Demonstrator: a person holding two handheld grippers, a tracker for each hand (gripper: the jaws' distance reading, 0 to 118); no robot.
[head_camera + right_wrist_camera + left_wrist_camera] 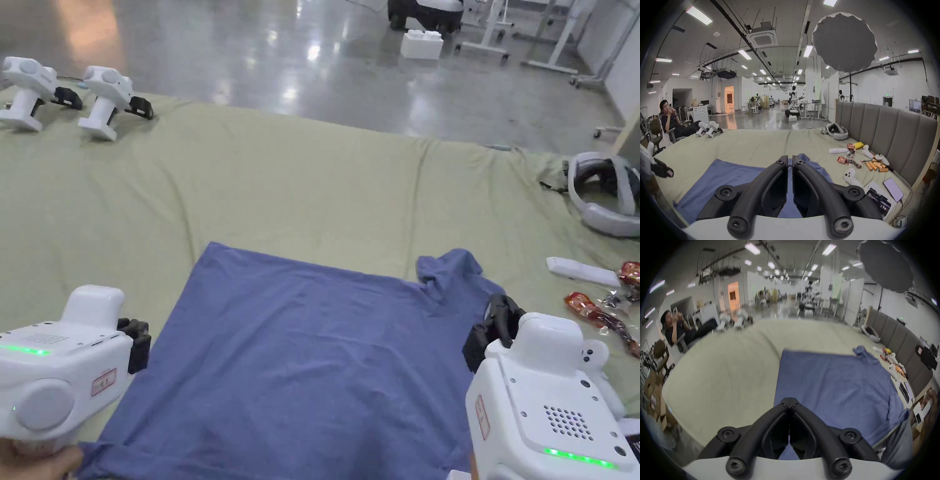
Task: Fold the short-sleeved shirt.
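Your blue shirt (312, 350) lies flat on the green bed sheet (281, 181), one sleeve bunched at its far right corner; its near edge is cut off below. Your left claw (789, 400) hangs over the shirt's left edge, tips pressed together on nothing; your right claw (790, 158), over the right side, stands a sliver apart, holding nothing. Two spare grippers (69, 97) stand far left; a headset (606, 194), a remote (581, 270) and snack wrappers (600, 312) crowd the right.

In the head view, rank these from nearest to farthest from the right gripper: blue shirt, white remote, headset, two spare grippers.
1. blue shirt, right under the right gripper
2. white remote, to its right
3. headset, far right
4. spare grippers, far left corner
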